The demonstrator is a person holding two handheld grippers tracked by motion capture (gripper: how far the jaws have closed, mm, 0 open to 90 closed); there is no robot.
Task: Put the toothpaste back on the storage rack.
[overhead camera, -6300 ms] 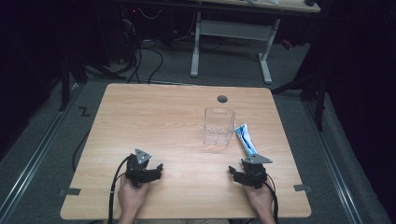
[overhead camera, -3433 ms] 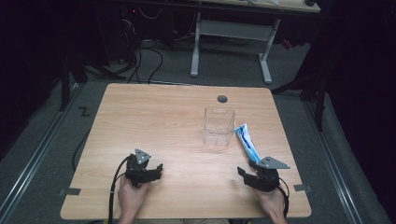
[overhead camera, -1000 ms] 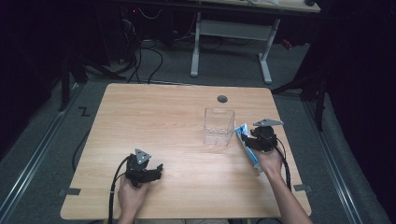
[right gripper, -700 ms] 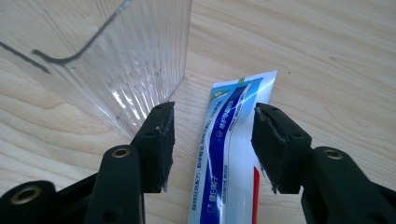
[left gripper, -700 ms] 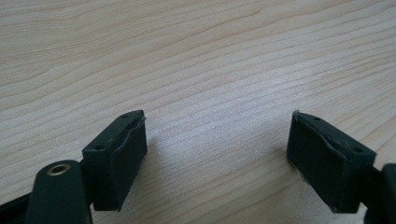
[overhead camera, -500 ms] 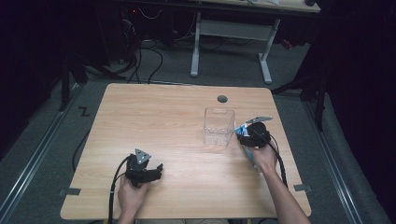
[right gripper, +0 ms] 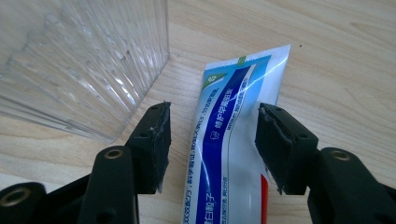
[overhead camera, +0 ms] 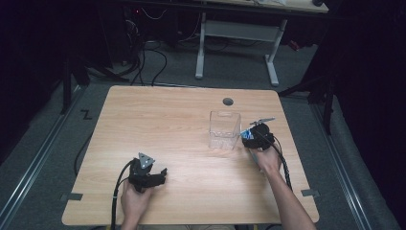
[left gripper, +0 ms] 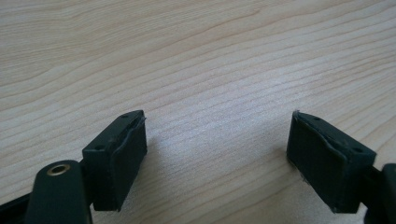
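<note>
1. The worktop (overhead camera: 158, 124) is a pale wood slab, mostly bare. The things sit toward its right side, within easy reach of the right hand.
2. The clear plastic container (overhead camera: 224, 129) stands upright and open-topped right of centre. It looks placed to take the tube.
3. The toothpaste tube (right gripper: 229, 154) lies flat on the wood just beside the container's right wall, its crimped end pointing away from the person. Lying lengthwise like this, it offers its narrow width to a grip.
4. The right gripper (right gripper: 212, 144) is lowered over the tube. Its jaws have just been opening and stand apart on either side of the tube, the pads not yet pressing on it. This looks like the line-up before a pinch.
5. The left gripper (left gripper: 217, 156) rests near the front edge with jaws wide apart over bare wood, nothing between them. It seems parked out of the way.
</note>
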